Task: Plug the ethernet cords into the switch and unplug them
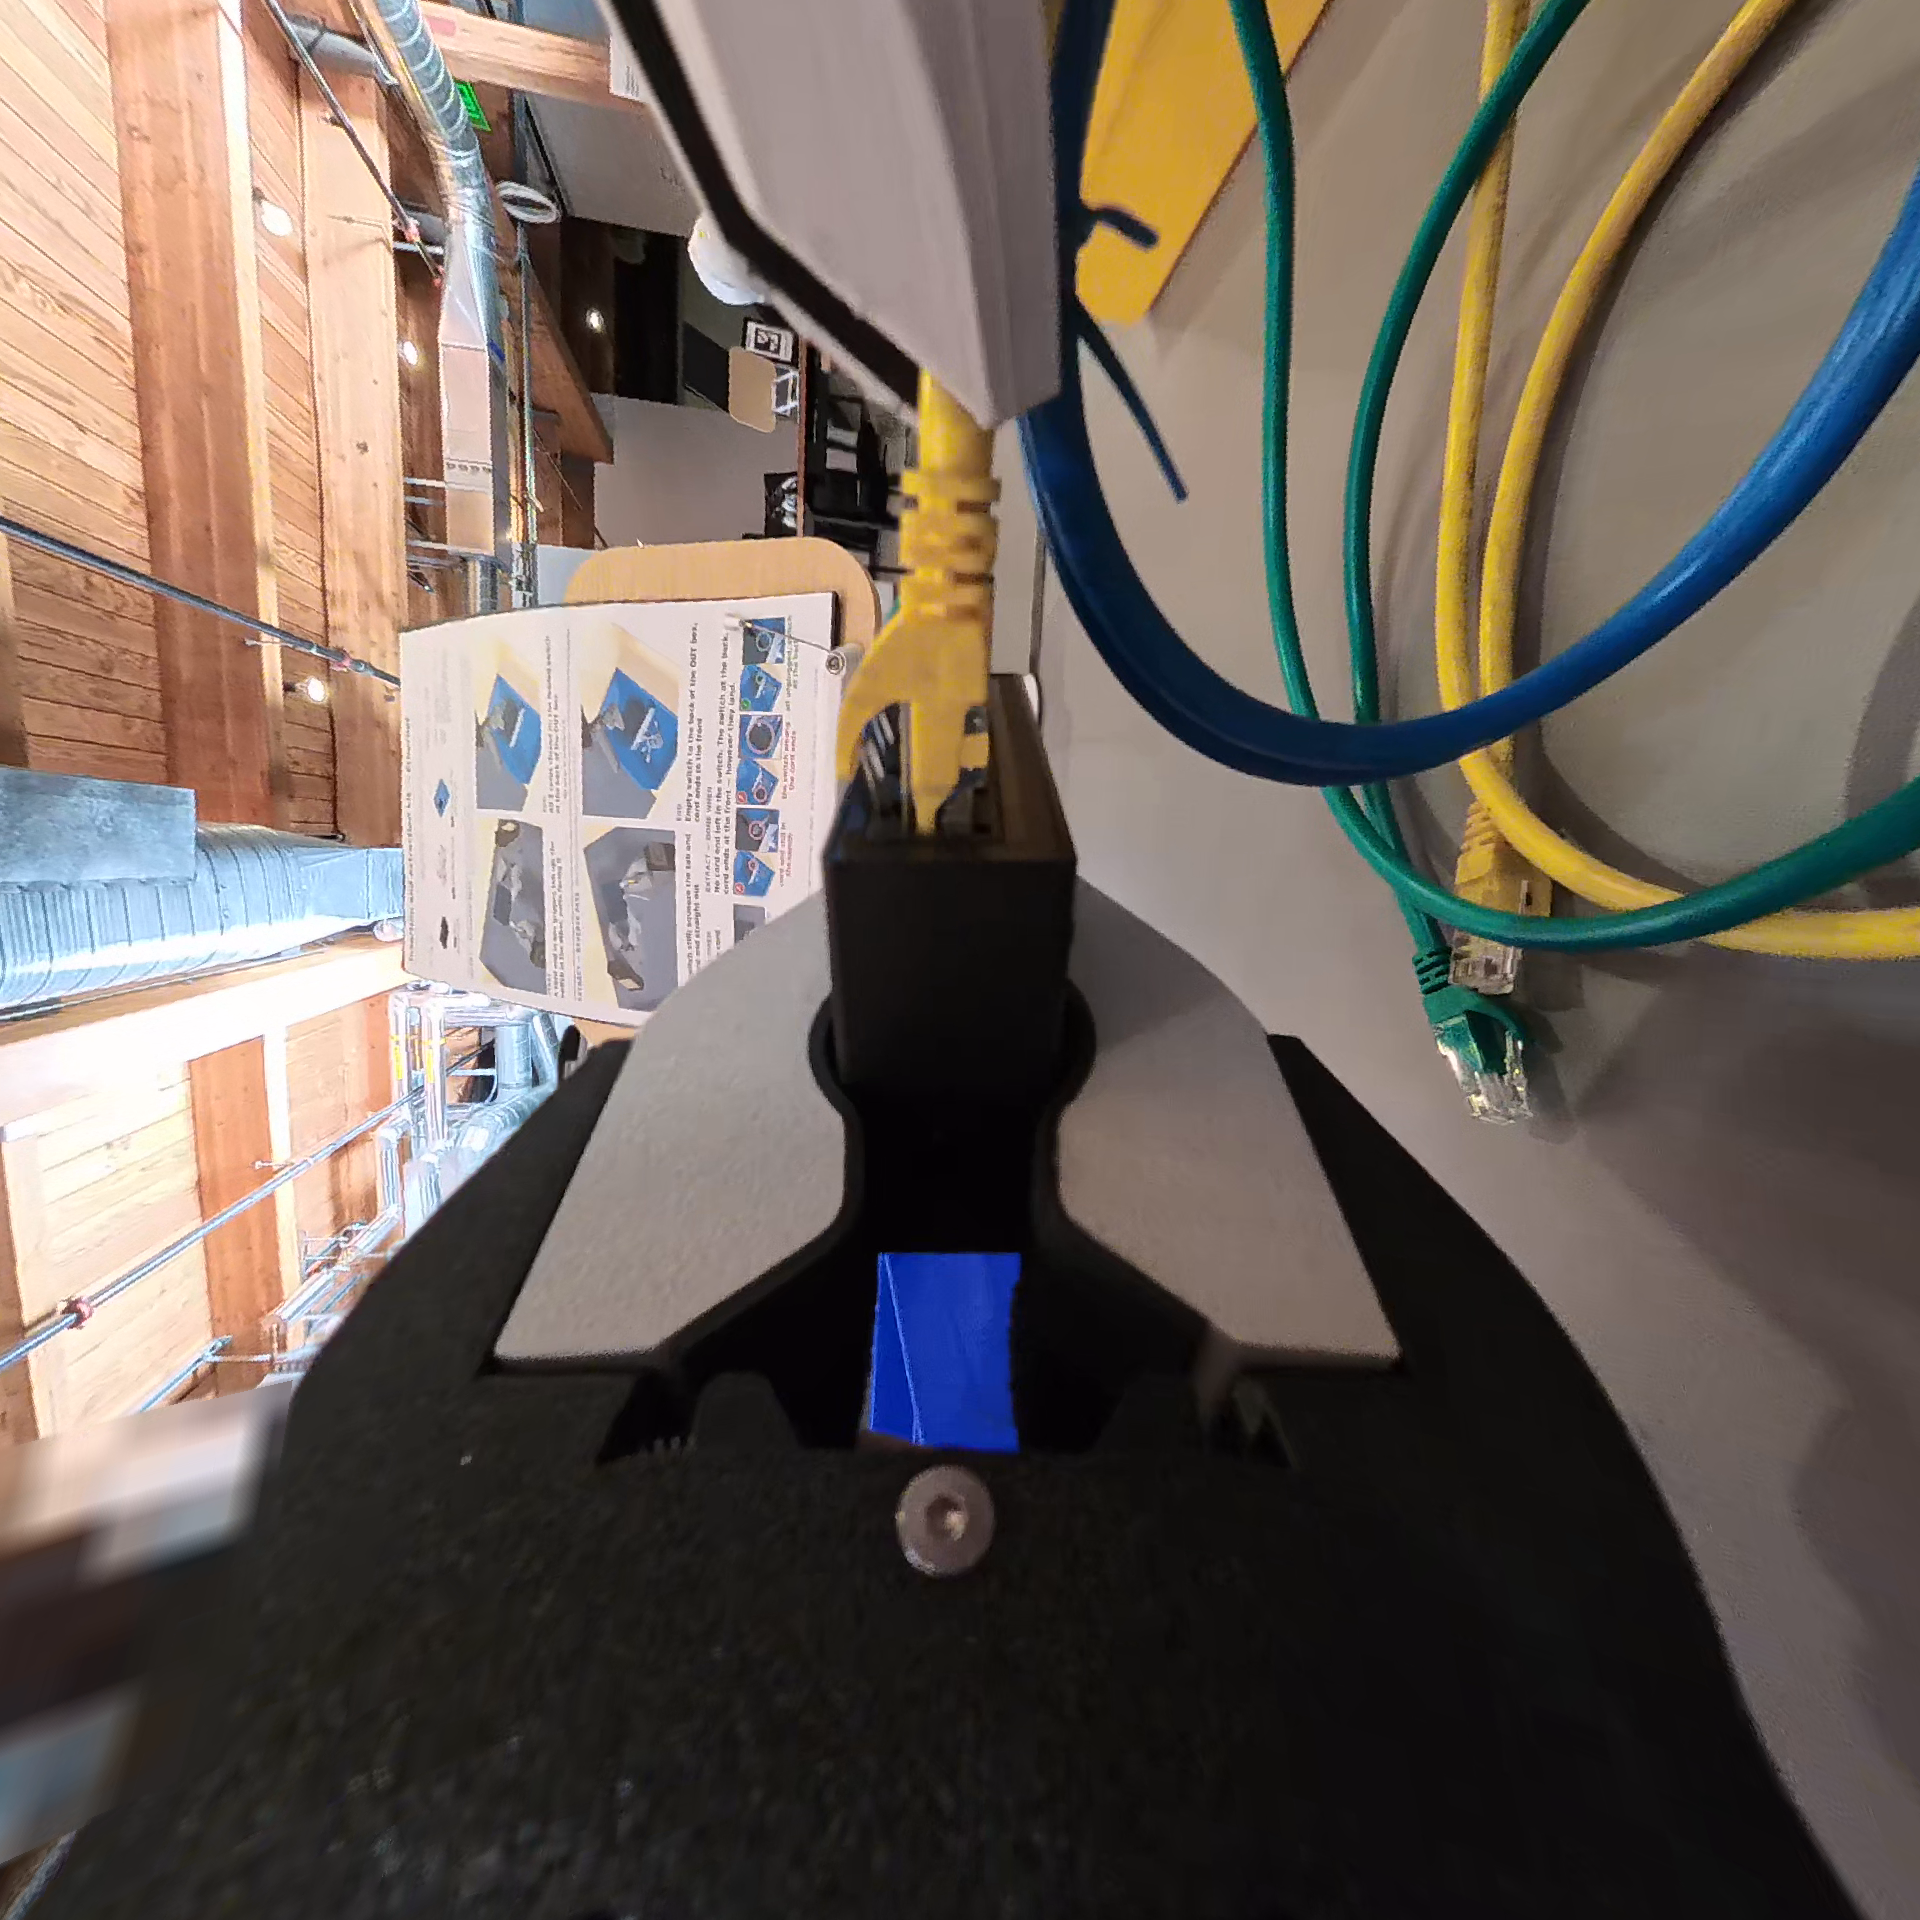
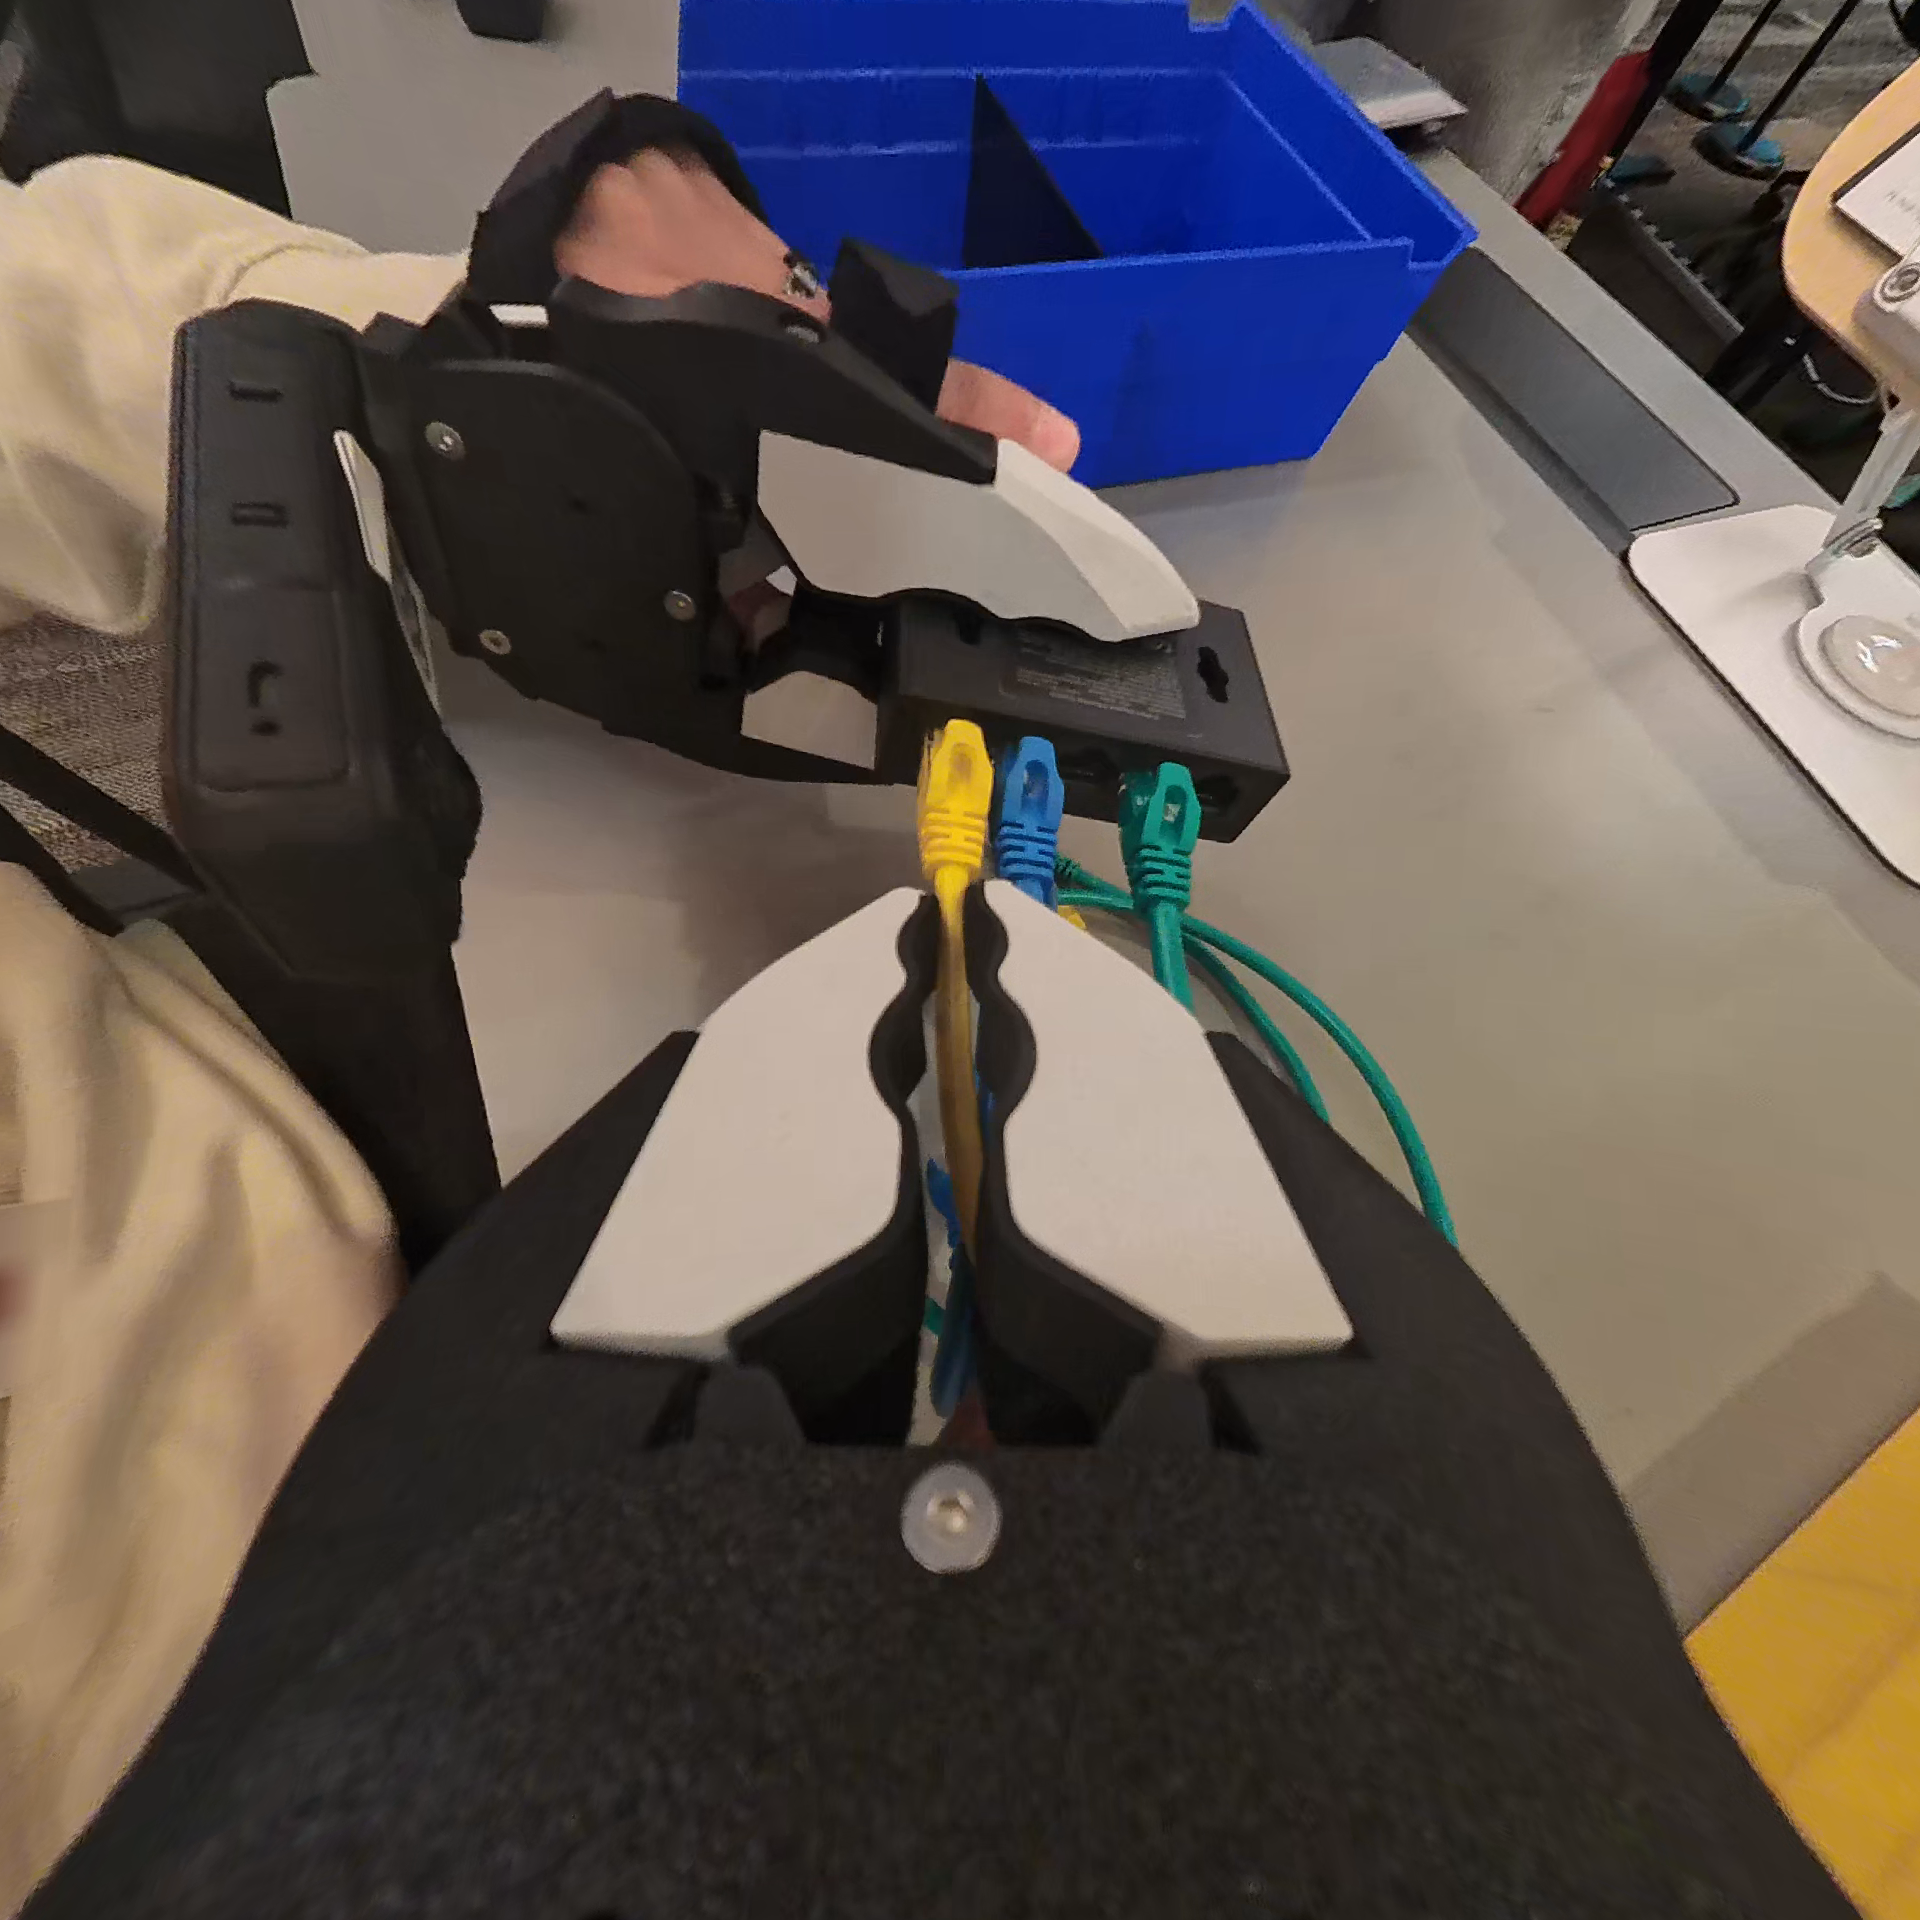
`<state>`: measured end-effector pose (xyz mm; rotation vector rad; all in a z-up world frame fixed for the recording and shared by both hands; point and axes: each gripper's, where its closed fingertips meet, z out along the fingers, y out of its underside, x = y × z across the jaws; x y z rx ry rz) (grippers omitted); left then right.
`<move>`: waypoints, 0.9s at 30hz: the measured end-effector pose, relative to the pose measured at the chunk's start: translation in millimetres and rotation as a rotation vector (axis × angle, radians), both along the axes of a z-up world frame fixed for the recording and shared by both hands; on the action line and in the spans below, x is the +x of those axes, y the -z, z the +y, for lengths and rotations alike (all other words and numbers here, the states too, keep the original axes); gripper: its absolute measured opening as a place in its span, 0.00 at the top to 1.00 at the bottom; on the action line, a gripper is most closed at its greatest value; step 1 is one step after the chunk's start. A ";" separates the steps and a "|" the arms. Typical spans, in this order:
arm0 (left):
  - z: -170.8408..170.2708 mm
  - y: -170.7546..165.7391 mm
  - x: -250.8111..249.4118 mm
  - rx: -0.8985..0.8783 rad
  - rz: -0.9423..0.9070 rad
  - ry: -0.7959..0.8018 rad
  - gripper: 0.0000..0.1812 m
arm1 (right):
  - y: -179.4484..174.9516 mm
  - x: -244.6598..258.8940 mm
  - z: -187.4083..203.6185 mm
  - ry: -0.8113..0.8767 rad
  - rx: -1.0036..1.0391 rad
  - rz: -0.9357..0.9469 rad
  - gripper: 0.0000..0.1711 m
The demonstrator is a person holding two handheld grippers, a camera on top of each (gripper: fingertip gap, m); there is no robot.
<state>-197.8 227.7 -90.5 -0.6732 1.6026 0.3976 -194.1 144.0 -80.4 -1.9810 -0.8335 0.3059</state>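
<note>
My left gripper (image 1: 948,935) is shut on one end of the black switch (image 1: 948,883) and holds it from the side. In the right wrist view its upper finger (image 2: 987,540) lies on top of the switch (image 2: 1101,686). A yellow plug (image 2: 951,795), a blue plug (image 2: 1029,805) and a green plug (image 2: 1162,831) sit in the switch's front ports. My right gripper (image 2: 948,909) is shut on the yellow cord (image 2: 956,1039) just behind its plug. The yellow plug also shows in the left wrist view (image 1: 935,644).
A blue divided bin (image 2: 1195,343) stands behind the switch on the grey table (image 2: 1455,831). Loose blue, green and yellow cords loop over the table, with a free green plug (image 1: 1475,1049) and a free yellow plug (image 1: 1491,894). A printed sheet (image 1: 623,800) stands beyond. A white stand base (image 2: 1714,623) is at right.
</note>
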 end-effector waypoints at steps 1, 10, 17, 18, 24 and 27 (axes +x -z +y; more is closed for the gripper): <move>0.2 -0.5 0.3 0.002 -0.001 -0.008 0.83 | -0.3 1.4 0.4 0.003 -0.001 0.004 0.97; -2.1 -2.8 0.7 -0.013 -0.010 -0.016 0.83 | -3.3 3.0 -3.4 -0.007 -0.038 0.073 0.97; -13.0 19.2 -1.8 -0.231 0.102 0.009 0.83 | 0.8 -1.3 -5.0 -0.154 0.234 -0.254 0.96; -14.4 18.8 -2.7 -0.274 0.110 -0.001 0.83 | -1.0 -2.6 -5.4 -0.182 0.290 -0.307 0.92; -17.3 21.8 -10.5 -0.327 0.158 -0.026 0.83 | -4.1 -11.3 -2.6 -0.320 0.425 -0.599 0.83; -20.1 20.8 -7.1 -0.300 0.165 -0.045 0.83 | -7.6 -17.9 4.2 -0.340 0.439 -0.657 0.84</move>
